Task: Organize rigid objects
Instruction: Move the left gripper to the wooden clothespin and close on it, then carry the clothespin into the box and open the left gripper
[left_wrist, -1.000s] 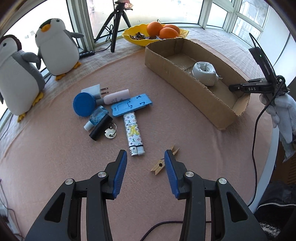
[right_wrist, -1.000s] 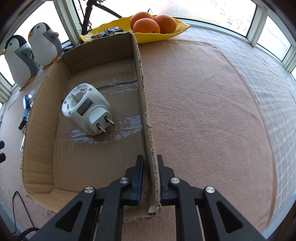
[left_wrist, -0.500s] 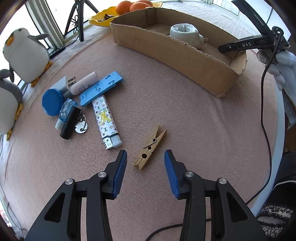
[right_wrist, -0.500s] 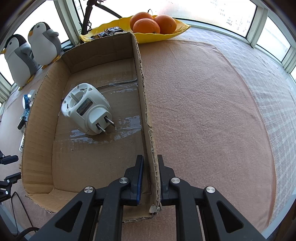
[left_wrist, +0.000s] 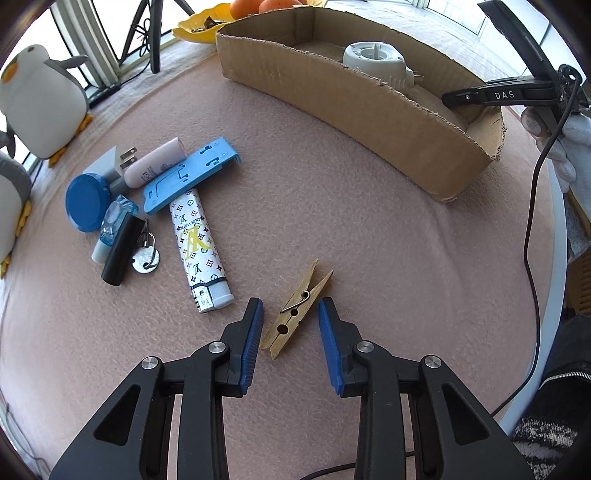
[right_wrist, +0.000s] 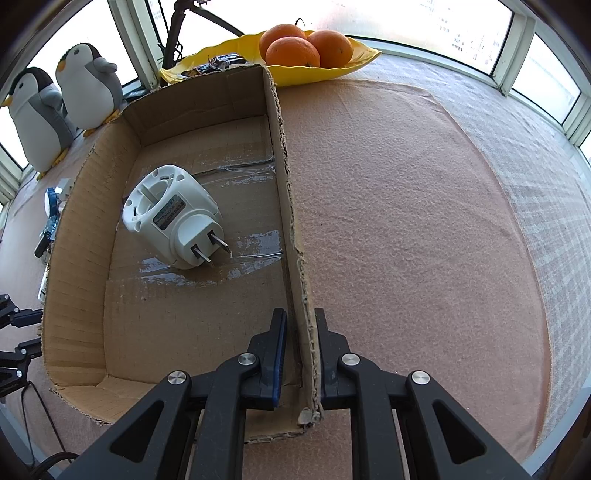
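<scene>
A wooden clothespin (left_wrist: 295, 308) lies on the pink cloth between the open fingers of my left gripper (left_wrist: 290, 312). To its left lie a patterned lighter (left_wrist: 197, 249), a blue plastic plate (left_wrist: 190, 177), a blue round lid (left_wrist: 86, 203), a pink tube (left_wrist: 153, 166), a black stick with a key ring (left_wrist: 120, 251) and a white plug (left_wrist: 116, 158). My right gripper (right_wrist: 299, 323) is shut on the right wall of the cardboard box (right_wrist: 291, 221). A white plug adapter (right_wrist: 173, 216) lies inside the box and also shows in the left wrist view (left_wrist: 373, 59).
Two plush penguins (right_wrist: 62, 99) stand at the window on the left. A yellow dish (right_wrist: 354, 61) with oranges (right_wrist: 291, 50) sits behind the box. A tripod (left_wrist: 153, 33) stands at the back. The table edge (left_wrist: 554, 277) runs along the right.
My left gripper has moved forward and down, so the clothespin now lies between its fingers. The right gripper keeps its hold on the box wall.
</scene>
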